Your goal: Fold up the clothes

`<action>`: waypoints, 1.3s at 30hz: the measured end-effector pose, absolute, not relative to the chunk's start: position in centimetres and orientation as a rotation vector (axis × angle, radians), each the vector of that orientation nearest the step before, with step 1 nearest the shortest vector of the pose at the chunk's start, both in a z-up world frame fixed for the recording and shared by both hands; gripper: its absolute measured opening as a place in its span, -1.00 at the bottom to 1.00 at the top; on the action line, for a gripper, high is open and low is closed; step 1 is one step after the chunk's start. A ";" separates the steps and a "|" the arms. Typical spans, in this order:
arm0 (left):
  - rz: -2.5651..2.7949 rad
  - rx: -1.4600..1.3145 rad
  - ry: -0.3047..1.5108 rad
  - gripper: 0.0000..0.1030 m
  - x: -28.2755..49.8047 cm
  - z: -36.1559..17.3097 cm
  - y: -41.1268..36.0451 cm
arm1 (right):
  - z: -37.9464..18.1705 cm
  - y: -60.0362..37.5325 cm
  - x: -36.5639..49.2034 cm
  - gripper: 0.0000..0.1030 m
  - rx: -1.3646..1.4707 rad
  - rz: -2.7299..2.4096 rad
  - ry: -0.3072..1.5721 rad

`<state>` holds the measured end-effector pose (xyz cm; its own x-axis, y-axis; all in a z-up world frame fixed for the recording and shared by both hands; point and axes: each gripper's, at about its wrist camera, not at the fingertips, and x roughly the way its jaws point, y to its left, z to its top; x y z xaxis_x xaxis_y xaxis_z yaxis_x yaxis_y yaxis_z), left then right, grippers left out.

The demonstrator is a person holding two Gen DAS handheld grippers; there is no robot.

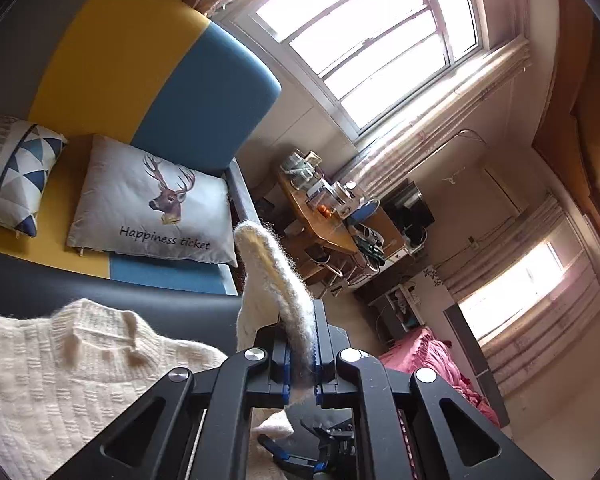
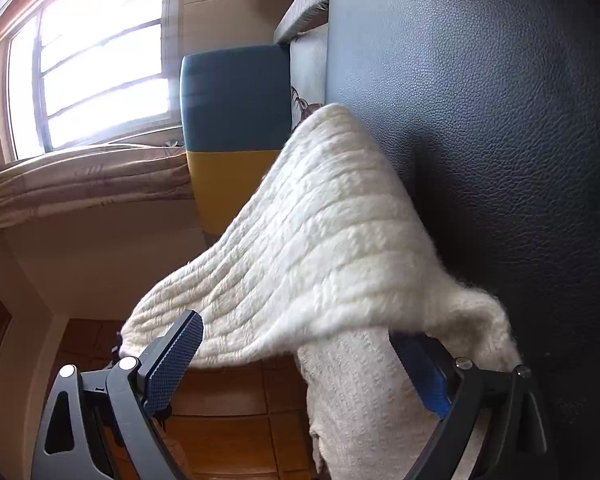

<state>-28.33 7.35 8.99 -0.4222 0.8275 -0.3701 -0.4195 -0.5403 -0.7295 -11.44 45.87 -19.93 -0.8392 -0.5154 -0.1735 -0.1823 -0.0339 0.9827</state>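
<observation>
A cream knitted sweater [image 1: 60, 380] lies on a dark leather surface [image 1: 160, 300], its collar toward the sofa. My left gripper [image 1: 300, 344] is shut on a fuzzy edge of the sweater, which sticks up above the jaws. In the right wrist view the sweater [image 2: 320, 232] drapes off the dark leather surface [image 2: 500, 120] and hangs down between the fingers. My right gripper [image 2: 300, 360] stands open, its blue pads wide apart. The right pad [image 2: 424, 376] touches the hanging cloth and is partly covered by it; the left pad [image 2: 176, 356] lies under the sweater's edge.
Behind the leather surface is a yellow and blue sofa [image 1: 152, 80] with a deer pillow [image 1: 152, 204] and a triangle-pattern pillow [image 1: 16, 176]. A cluttered desk [image 1: 332, 216], pink bedding [image 1: 428, 360] and windows [image 1: 372, 32] lie beyond. Wooden floor [image 2: 228, 420] is below.
</observation>
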 end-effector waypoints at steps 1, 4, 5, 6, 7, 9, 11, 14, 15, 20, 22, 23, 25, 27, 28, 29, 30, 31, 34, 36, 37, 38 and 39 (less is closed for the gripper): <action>2.041 -0.932 -0.712 -0.85 -28.1 8.6 5.8 | -19.8 45.8 -11.6 0.88 0.739 -1.978 -1.992; 2.105 -0.959 -0.734 -0.85 -27.8 6.1 1.2 | -19.7 45.5 -11.9 0.88 0.742 -2.011 -1.984; 2.121 -0.987 -0.755 -0.85 -27.9 4.7 -0.3 | -19.7 45.5 -12.0 0.87 0.749 -2.019 -1.978; 2.137 -1.015 -0.777 -0.85 -28.0 3.3 -1.7 | -19.7 45.4 -12.0 0.87 0.755 -2.030 -1.973; 2.153 -1.048 -0.796 -0.85 -28.2 1.8 -3.0 | -19.8 45.4 -12.0 0.87 0.761 -2.041 -1.968; 2.184 -1.134 -0.828 -0.85 -28.8 -1.8 -5.2 | -19.6 45.2 -12.1 0.87 0.787 -2.070 -1.944; 2.214 -1.224 -0.833 -0.85 -29.1 -5.2 -6.8 | -19.3 45.0 -12.2 0.87 0.823 -2.102 -1.903; 2.245 -1.344 -0.820 -0.85 -28.9 -9.8 -8.6 | -19.0 44.8 -12.2 0.87 0.860 -2.129 -1.859; 2.245 -1.381 -0.816 -0.85 -28.7 -11.1 -9.0 | -19.0 44.8 -12.1 0.87 0.864 -2.136 -1.855; 2.184 -1.440 -0.840 -0.84 -26.9 -14.6 -10.3 | -18.6 44.0 -12.2 0.87 0.945 -2.218 -1.752; 2.130 -1.444 -0.920 -0.78 -26.8 -15.0 -10.9 | -18.4 43.5 -12.3 0.87 0.984 -2.266 -1.686; 2.112 -1.449 -0.948 -0.74 -26.9 -15.1 -11.1 | -18.2 43.2 -12.4 0.87 1.002 -2.290 -1.653; 2.086 -1.456 -0.987 -0.71 -27.0 -15.3 -11.4 | -17.9 42.8 -12.5 0.87 1.025 -2.332 -1.593; 2.128 -1.441 -0.937 -0.75 -27.0 -14.6 -11.0 | -17.7 42.3 -12.5 0.87 1.043 -2.371 -1.535; 2.152 -1.407 -0.910 -0.81 -26.8 -13.7 -10.7 | -17.5 42.2 -12.4 0.87 1.043 -2.379 -1.514; 2.165 -1.340 -0.895 -0.82 -26.5 -12.6 -10.6 | -17.4 42.2 -12.2 0.87 1.030 -2.373 -1.503; 2.180 -1.272 -0.878 -0.82 -26.1 -11.5 -10.5 | -17.5 42.2 -12.0 0.87 1.025 -2.368 -1.499; 2.216 -1.240 -0.843 -0.82 -25.9 -10.6 -10.4 | -17.7 42.3 -11.9 0.87 1.030 -2.366 -1.498; 2.319 -1.310 -0.711 -0.82 -26.5 -10.8 -10.1 | -17.9 42.5 -11.6 0.87 1.008 -2.363 -1.503; 2.356 -1.423 -0.653 -0.82 -27.0 -12.7 -10.3 | -17.8 42.5 -11.4 0.87 1.017 -2.348 -1.497; 2.354 -1.431 -0.671 -0.80 -26.9 -13.1 -10.7 | -17.7 42.5 -11.3 0.87 1.028 -2.335 -1.498; 2.352 -1.439 -0.689 -0.80 -26.8 -13.5 -11.1 | -17.7 42.6 -11.0 0.87 1.038 -2.320 -1.501; 2.351 -1.445 -0.707 -0.80 -26.7 -13.7 -11.5 | -17.7 42.8 -10.6 0.87 1.047 -2.304 -1.509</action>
